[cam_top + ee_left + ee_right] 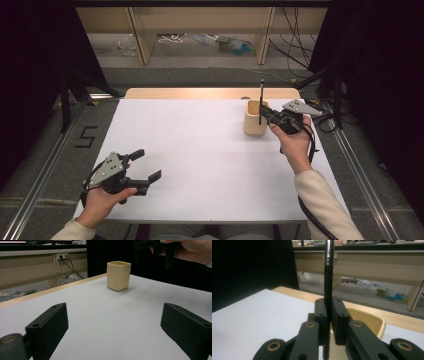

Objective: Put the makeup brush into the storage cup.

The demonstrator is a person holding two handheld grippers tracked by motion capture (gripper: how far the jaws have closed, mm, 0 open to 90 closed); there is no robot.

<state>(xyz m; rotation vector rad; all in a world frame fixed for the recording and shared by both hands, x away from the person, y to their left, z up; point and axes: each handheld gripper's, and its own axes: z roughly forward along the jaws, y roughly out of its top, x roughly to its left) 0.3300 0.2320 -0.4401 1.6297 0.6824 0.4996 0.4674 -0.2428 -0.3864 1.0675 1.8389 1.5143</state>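
Note:
A cream square cup (254, 118) stands on the white table (200, 150) at the back right; the left gripper view shows the cup (118, 275) straight ahead. My right gripper (262, 115) hovers over the cup's right rim, shut on a thin black pen (261, 101) that stands upright. In the right gripper view the pen (328, 285) is pinched between the pads, with the cup's mouth (367, 320) just beyond the right gripper (328, 315). My left gripper (146, 164) rests low at the front left, open and holding nothing; its jaws stand wide apart over bare table around the left gripper (115, 327).
A light wooden strip (210, 93) edges the table's far side. Behind it is a wooden shelf frame (200, 30) with cables and small items on the floor. Metal rails (360, 175) run along both sides of the table.

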